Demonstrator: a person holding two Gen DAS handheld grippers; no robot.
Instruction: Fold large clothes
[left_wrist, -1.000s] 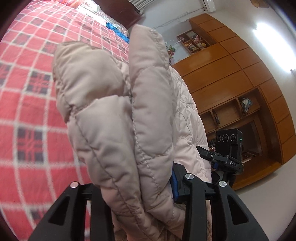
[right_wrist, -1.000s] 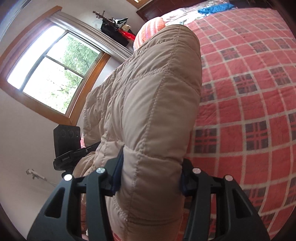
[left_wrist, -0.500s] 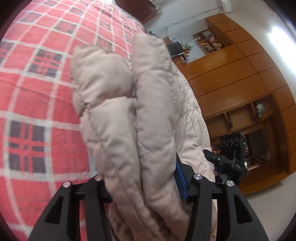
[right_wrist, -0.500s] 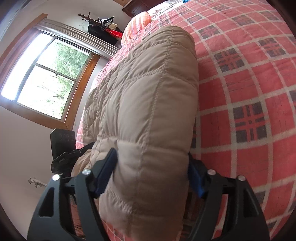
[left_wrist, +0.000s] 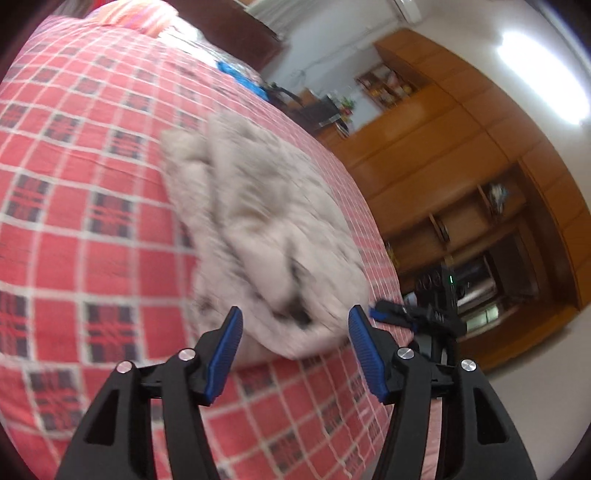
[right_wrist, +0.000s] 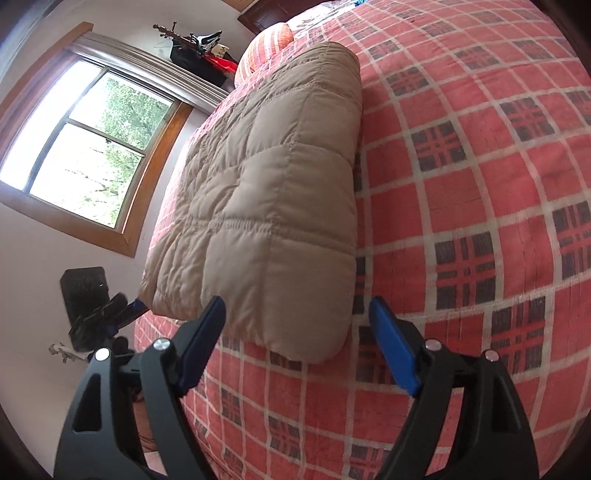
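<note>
Folding looks nearly done: quilted beige jacket (right_wrist: 266, 192) lies doubled into a thick bundle on the red plaid bed (right_wrist: 480, 184). Left gripper (left_wrist: 295, 321) and right gripper (right_wrist: 295, 314) hover just beside its near edge, fingers wide, empty. Perhaps one tidying fold remains.

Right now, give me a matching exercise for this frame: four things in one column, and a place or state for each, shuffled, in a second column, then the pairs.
Things:
1. quilted jacket
2. left tongs
3. striped pillow
4. window

Places or states:
A. open, holding nothing
B. in the wall beside the bed
C. folded, lying on the checked bedspread
D. at the far end of the bed, past the jacket

Pairs: 1-C, 2-A, 3-D, 4-B
</note>
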